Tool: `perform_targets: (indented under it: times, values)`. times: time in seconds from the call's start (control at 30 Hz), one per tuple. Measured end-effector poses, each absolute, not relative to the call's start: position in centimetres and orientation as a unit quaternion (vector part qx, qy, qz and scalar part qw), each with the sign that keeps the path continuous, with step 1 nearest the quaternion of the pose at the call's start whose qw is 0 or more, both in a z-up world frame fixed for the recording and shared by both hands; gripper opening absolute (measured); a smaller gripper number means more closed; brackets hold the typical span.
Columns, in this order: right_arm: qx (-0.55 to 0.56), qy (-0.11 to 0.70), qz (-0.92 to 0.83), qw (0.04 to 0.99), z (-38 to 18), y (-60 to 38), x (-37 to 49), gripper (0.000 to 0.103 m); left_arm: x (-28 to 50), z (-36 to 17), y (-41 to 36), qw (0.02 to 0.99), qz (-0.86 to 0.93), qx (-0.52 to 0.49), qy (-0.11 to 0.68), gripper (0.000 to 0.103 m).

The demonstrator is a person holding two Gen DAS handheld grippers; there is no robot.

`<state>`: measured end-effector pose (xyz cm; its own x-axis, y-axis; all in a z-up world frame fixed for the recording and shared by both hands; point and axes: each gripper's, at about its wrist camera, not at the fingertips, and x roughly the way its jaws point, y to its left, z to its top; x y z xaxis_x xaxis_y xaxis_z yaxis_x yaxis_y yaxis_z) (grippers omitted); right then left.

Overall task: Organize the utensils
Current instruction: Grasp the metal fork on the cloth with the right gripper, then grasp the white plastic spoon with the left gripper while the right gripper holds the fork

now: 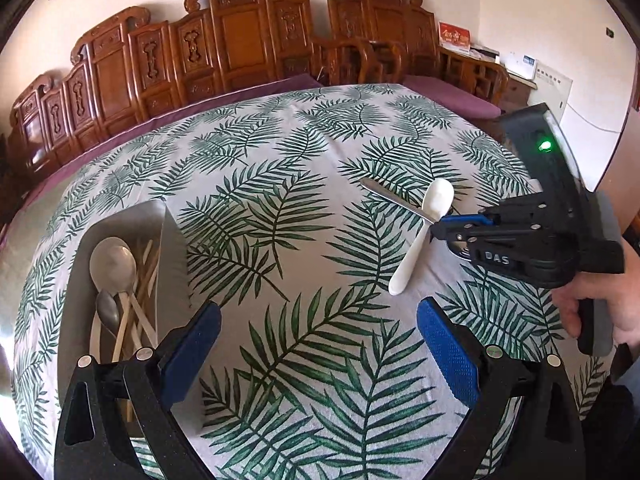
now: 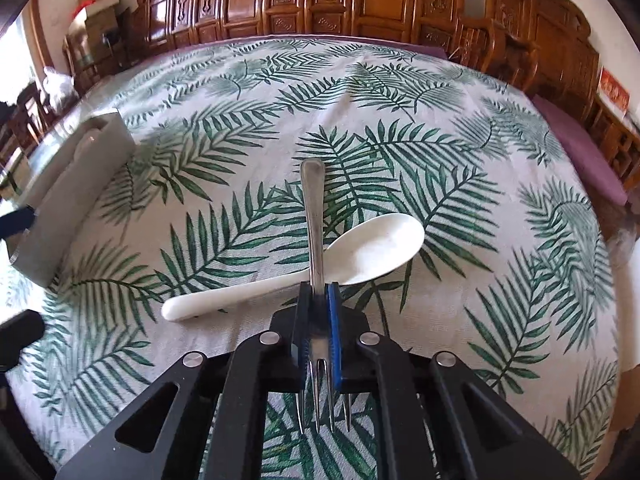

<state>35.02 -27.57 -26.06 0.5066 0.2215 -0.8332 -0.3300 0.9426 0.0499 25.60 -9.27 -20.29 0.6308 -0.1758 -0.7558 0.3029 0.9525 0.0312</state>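
The fork [image 2: 318,280] is pinched in the right gripper [image 2: 319,300] at frame centre, the white spoon [image 2: 360,252] lies on the cloth behind it, several utensils fill the bin [image 1: 120,280] at lower left, and the left gripper [image 1: 320,344] gapes empty.

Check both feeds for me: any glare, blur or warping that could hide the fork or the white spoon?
Left wrist view: heavy fisheye bulge in the tablecloth, soft daylight, white spoon sharp, green LED glow on the right tongs. Right wrist view: fork crisp with a bright sheen on its handle; window glare washes out the left edge near the grey box.
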Motion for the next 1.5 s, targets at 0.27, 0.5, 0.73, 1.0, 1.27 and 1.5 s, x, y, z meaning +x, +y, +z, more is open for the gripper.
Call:
perform_targets:
  times: [0.27, 0.5, 0.73, 1.0, 1.27, 1.5]
  values:
    - [-0.001, 0.438, 0.148, 0.887, -23.8, -32.0, 34.6, 0.009, 27.6, -21.2, -12.6, 0.892, -0.142, 0.102, 0.417, 0.095]
    - [0.021, 0.446, 0.133, 0.885, -24.6, -35.2, 34.6, 0.009, 29.9, -22.6, -16.8, 0.880, -0.170, 0.132, 0.424, 0.085]
    - [0.035, 0.438, 0.126, 0.889, -24.4, -36.5, 34.6, 0.009, 32.8, -23.0, -19.5, 0.875, -0.177, 0.175, 0.415, 0.082]
    - [0.052, 0.438, 0.108, 0.891, -24.6, -38.5, 34.9, 0.009, 35.1, -23.3, -21.1, 0.858, -0.216, 0.202, 0.419, 0.082]
    - [0.061, 0.442, 0.101, 0.889, -24.9, -39.2, 35.0, 0.009, 35.3, -25.2, -21.4, 0.823, -0.251, 0.214, 0.463, 0.061]
    - [0.050, 0.450, 0.104, 0.886, -25.2, -38.5, 35.1, 0.009, 34.7, -25.2, -21.5, 0.807, -0.276, 0.201, 0.481, 0.038]
